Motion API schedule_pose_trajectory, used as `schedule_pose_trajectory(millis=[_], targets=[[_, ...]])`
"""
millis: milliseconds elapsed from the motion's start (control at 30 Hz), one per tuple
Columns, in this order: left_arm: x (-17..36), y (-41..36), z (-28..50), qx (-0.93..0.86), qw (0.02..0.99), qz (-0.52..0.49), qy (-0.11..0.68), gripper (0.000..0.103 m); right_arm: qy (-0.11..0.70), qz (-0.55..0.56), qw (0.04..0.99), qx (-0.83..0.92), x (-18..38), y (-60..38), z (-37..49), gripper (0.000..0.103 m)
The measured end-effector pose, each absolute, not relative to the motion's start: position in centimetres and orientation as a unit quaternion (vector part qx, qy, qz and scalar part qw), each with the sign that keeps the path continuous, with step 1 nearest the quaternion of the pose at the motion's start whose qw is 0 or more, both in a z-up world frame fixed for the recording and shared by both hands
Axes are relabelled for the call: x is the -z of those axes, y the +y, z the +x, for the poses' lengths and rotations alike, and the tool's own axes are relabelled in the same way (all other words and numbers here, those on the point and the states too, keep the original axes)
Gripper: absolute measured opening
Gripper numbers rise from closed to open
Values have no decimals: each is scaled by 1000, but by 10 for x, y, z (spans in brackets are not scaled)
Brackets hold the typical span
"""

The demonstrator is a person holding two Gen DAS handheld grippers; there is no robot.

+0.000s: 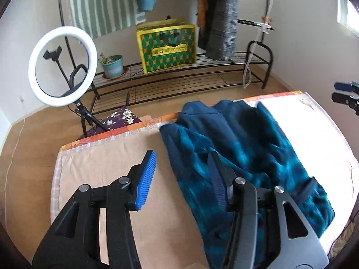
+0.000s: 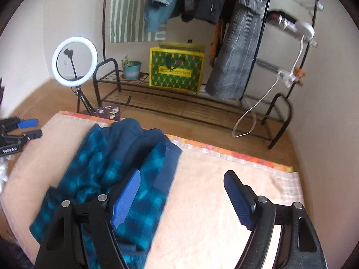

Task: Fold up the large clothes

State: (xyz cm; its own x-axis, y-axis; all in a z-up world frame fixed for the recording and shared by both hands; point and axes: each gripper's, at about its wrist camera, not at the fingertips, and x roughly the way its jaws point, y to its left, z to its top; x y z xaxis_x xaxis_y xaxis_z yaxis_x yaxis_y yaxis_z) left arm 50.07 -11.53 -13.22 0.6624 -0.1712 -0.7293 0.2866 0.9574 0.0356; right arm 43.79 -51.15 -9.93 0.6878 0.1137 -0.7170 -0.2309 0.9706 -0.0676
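A: Status? Garment (image 1: 242,148) lies in a long strip down the middle of the mat (image 1: 101,168), sides apparently already folded in, collar end toward far edge

B: L gripper (image 1: 181,179) released, jaws apart, nothing between; one pad over bare mat, other over cloth. R gripper (image 2: 181,195) likewise released & wide, empty, above strip's right edge

A: Step in hand?

B: Judged: between folds. Next prob. calls for both jaws to drop to the near end corners, pinch, carry toward the collar

A: Room?

B: Bare mat both sides of strip, good clearance. Far mat edge close to collar, so don't overshoot. Ring light (image 1: 62,67) & rack (image 2: 202,103) stand on floor beyond, well apart
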Motion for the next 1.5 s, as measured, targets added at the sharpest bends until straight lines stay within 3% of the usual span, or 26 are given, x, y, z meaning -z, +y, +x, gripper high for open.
schedule_pose_trajectory(millis=[333,733,900,967,1033,1067,1167,1500], targets=[[218,-58,614,177,857,-114,470,50,447,43,880,-152,204,-528,533,71],[287,-78,669,227,820,-160,500,50,468,130,853,-189,283,-533,604,63],[292,-94,671,222,832,-136,490,50,482,140,841,-202,300,-527,611,45],[291,-97,671,214,837,-122,488,39,478,125,845,-203,300,-522,611,44],[290,-99,672,209,840,-112,487,15,476,121,846,-210,298,-519,611,28],[290,-99,672,211,840,-113,487,11,475,120,847,-208,297,-518,611,16],[284,-102,668,209,849,-106,474,8,467,108,854,-203,288,-516,609,9],[227,-104,640,225,876,-93,417,6,419,87,884,-190,229,-517,584,7]])
